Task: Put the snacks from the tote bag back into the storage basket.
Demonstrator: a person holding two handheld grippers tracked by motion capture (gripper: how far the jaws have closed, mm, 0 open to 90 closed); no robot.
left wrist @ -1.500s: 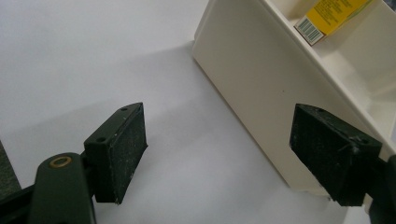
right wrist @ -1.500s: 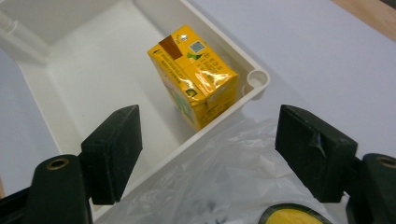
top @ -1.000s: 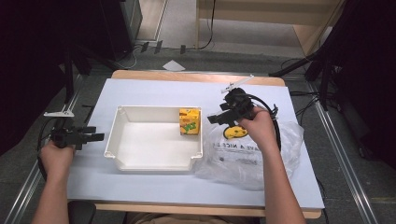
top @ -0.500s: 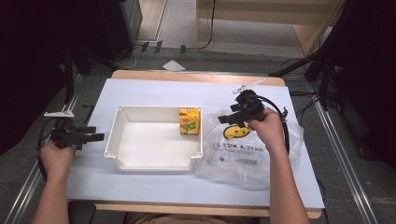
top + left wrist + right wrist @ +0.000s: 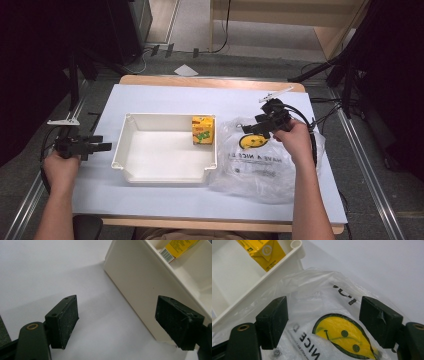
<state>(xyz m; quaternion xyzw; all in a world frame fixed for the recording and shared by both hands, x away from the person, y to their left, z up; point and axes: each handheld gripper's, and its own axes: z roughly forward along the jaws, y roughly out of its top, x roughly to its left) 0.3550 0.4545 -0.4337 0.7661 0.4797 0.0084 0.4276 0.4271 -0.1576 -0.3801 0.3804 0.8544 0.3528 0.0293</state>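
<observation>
A white tray [image 5: 131, 165] sits mid-table with a yellow carton [image 5: 203, 130] standing in its far right corner; the carton [image 5: 263, 251] also shows in the right gripper view. To the tray's right lies a clear plastic bag [image 5: 260, 165] printed with a yellow smiley face [image 5: 342, 338]. My right gripper [image 5: 248, 130] hovers open over the bag's top, its pads [image 5: 273, 321] spread either side of the smiley. My left gripper [image 5: 102, 146] rests open on the table just left of the tray wall [image 5: 140, 290], nothing between its jaws.
The table is covered with a white sheet [image 5: 165, 100] and has a wooden edge at the back. Cables trail off the right side near the bag. Dark stands and floor surround the table.
My right gripper has moved from near the carton to the right and slightly down, over the bag's smiley face. The left gripper has stayed put.
</observation>
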